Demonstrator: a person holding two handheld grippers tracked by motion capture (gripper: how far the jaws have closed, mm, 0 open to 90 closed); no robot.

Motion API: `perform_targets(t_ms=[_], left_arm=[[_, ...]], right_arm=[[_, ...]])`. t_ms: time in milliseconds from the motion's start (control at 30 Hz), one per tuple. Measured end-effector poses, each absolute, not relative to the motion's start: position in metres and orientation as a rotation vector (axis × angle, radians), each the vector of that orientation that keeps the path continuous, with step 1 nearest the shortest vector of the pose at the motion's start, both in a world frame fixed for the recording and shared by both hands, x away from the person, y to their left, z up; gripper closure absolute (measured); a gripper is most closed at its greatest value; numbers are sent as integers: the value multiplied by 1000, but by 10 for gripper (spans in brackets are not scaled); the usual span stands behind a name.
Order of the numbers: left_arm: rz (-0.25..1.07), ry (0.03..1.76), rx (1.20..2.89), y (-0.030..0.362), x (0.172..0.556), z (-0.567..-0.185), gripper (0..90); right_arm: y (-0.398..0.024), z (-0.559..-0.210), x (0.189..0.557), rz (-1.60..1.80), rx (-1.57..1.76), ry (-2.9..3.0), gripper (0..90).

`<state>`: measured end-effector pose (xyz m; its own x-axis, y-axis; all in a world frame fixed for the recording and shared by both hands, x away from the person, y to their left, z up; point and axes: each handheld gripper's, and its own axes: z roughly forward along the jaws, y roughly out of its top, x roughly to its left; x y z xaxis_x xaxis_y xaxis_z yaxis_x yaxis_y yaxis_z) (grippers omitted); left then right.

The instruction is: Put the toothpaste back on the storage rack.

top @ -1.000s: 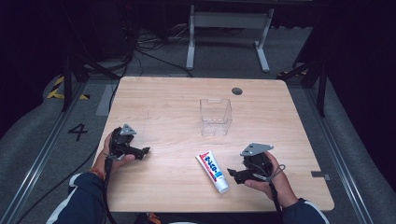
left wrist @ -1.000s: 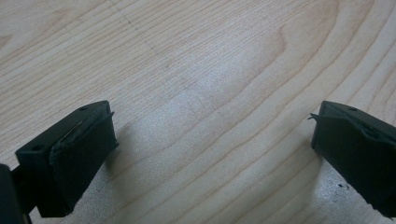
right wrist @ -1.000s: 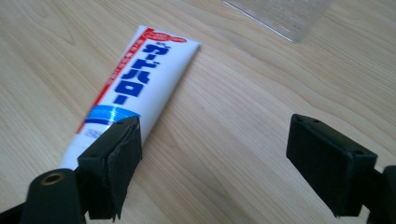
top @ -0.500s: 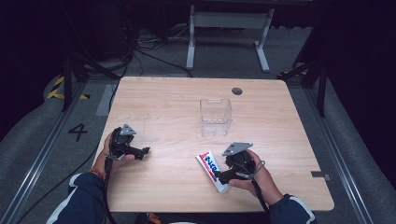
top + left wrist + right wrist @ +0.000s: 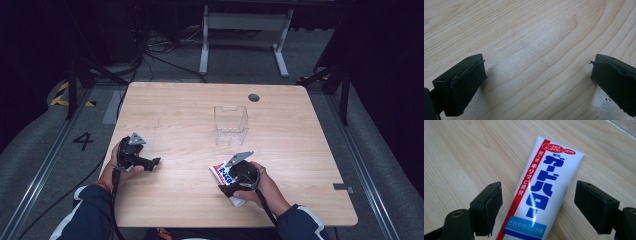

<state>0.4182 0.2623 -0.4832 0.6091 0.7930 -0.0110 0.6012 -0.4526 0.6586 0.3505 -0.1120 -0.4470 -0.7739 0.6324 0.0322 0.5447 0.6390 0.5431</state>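
Jaws closing astride toothpaste tube (image 5: 541, 192), untouched

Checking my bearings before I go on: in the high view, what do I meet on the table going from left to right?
Left gripper → toothpaste tube, with the right gripper straddling it, jaws just closing but not yet pressing on it. The clear plastic box stands farther back, over about the same stretch as the tube.

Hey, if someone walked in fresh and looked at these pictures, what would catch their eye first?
Probably the white toothpaste tube with bold blue and red lettering, lying flat near the table's front edge between the right gripper's jaws, which have been closing but have not touched it. Next, the clear plastic box standing mid-table, and the left gripper open over bare wood.
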Motion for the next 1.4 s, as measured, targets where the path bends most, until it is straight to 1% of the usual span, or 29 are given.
perform_targets(t_ms=[167,400,467,500,567,600,667,833,1067,1400], left_arm=[[397,1094,2206,262,418,-483,2],[397,1095,2206,262,418,-483,2],[402,1097,2207,262,418,-483,2],[402,1097,2207,262,418,-483,2],[401,1097,2207,262,418,-483,2],[402,1097,2207,262,418,-483,2],[402,1098,2207,262,418,-483,1],[402,1099,2206,262,418,-483,2],[401,1099,2207,262,418,-483,1],[401,1099,2207,262,418,-483,1]], right_arm=[[-110,-455,362,777,1017,2739,249],[-97,-458,368,666,951,2747,234],[-95,-458,369,663,941,2748,265],[-94,-457,368,662,938,2752,295],[-94,-456,368,669,926,2757,402],[-95,-455,367,676,909,2765,436],[-95,-454,367,678,901,2764,465],[-96,-453,367,679,866,2783,517],[-102,-448,369,724,873,2791,620],[-111,-441,368,763,864,2799,655]])
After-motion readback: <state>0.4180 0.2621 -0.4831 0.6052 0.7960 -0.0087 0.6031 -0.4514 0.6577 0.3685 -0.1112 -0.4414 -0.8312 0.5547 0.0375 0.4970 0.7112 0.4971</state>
